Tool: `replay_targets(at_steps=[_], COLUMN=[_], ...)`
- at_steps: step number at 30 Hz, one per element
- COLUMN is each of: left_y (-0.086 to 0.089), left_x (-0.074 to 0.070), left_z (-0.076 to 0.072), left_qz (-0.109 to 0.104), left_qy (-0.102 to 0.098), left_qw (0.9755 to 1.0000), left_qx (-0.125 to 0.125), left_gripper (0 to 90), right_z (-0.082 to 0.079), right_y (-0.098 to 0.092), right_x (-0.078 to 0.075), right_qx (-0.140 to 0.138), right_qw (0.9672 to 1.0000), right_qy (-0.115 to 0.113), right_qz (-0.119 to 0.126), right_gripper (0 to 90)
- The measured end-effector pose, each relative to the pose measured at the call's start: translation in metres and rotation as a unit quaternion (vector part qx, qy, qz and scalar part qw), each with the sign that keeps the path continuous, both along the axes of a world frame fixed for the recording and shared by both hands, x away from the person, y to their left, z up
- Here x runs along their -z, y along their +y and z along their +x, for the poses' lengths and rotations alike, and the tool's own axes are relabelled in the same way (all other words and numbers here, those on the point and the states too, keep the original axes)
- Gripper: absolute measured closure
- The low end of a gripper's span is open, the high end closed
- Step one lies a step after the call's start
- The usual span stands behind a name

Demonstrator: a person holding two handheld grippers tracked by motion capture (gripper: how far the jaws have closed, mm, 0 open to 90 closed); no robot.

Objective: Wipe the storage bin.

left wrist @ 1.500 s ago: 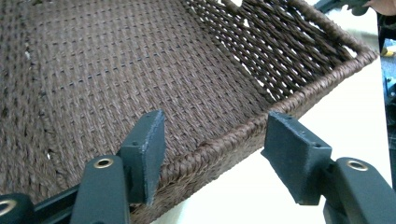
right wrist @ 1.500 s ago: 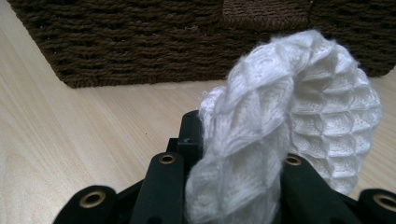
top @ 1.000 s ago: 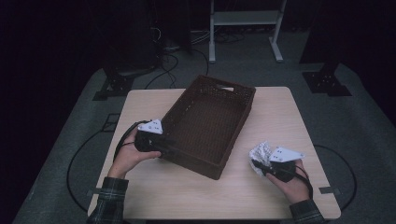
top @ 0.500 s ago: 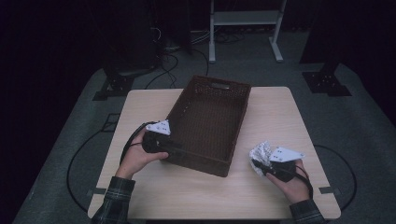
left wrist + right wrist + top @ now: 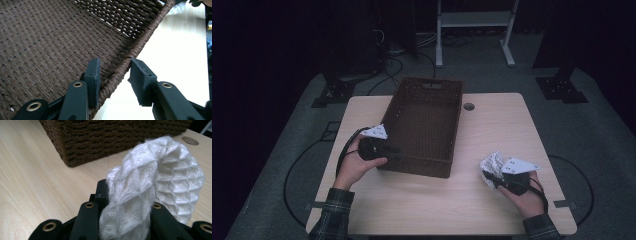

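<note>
Basket (image 5: pixel 427 125) of brown weave sits on the table (image 5: pixel 492 120), its far end close to the table's back edge and bare wood open to its right and along the near side. The left gripper (image 5: pixel 388 150) reaches level across to the basket's near left corner, the hand behind it on the table; in the left gripper view its jaws straddle the woven rim (image 5: pixel 140 42), one inside and one outside, and have just been closing, with the outer pad still a little off the weave. The right gripper (image 5: pixel 490 176) rests near the table's right front, well apart from the basket, its jaws clamped on a white honeycomb-textured cloth (image 5: pixel 150 187) that bulges above them. Since a second ago the basket has swung from a slant to nearly square with the table, and the left hand has shifted inward with it.
</note>
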State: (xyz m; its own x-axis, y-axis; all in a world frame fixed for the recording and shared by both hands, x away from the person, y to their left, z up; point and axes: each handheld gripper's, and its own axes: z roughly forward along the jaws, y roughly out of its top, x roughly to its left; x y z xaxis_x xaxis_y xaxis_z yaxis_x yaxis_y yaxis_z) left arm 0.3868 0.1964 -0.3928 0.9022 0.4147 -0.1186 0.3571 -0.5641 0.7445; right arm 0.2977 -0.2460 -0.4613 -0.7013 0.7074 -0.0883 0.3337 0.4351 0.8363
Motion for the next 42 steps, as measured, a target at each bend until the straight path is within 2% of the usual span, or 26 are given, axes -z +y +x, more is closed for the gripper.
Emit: replay_targets(at_steps=[7,11,14,17,25,33,39,42], left_y=[-0.002,-0.011,-0.025,-0.037,-0.061,-0.075,-0.085,-0.088], left_x=[-0.001,-0.002,-0.003,-0.004,-0.004,-0.002,0.001,0.004], left_z=[-0.002,-0.006,-0.010,-0.013,-0.015,-0.018,-0.018,-0.017], left_qz=[-0.003,-0.001,0.003,0.009,0.007,-0.004,-0.020,-0.035], left_qy=[0.013,0.018,0.020,0.016,0.014,0.018,0.020,0.022], left_qw=[0.9999,0.9996,0.9990,0.9990,0.9985,0.9982,0.9975,0.9970], left_qx=[0.004,0.021,0.040,0.042,0.053,0.057,0.065,0.066], left_gripper=[63.7,67.4,71.2,73.5,77.1,79.1,79.5,79.2], right_z=[0.001,0.001,0.001,0.001,0.001,0.000,0.000,-0.001], right_y=[0.000,0.000,0.000,-0.001,0.000,0.001,0.001,0.001], right_x=[0.000,0.000,0.000,0.000,0.000,-0.003,-0.005,-0.006], right_qx=[0.000,0.000,0.000,0.000,-0.001,-0.008,-0.015,-0.016], right_qw=[1.0000,1.0000,1.0000,1.0000,1.0000,1.0000,0.9997,0.9996], right_qy=[0.000,-0.001,-0.001,-0.002,-0.001,0.002,0.006,0.008], right_qz=[-0.001,-0.001,0.000,-0.001,-0.003,0.002,0.018,0.024], right_gripper=[72.4,72.4,72.4,72.4,72.4,73.6,73.5,73.6])
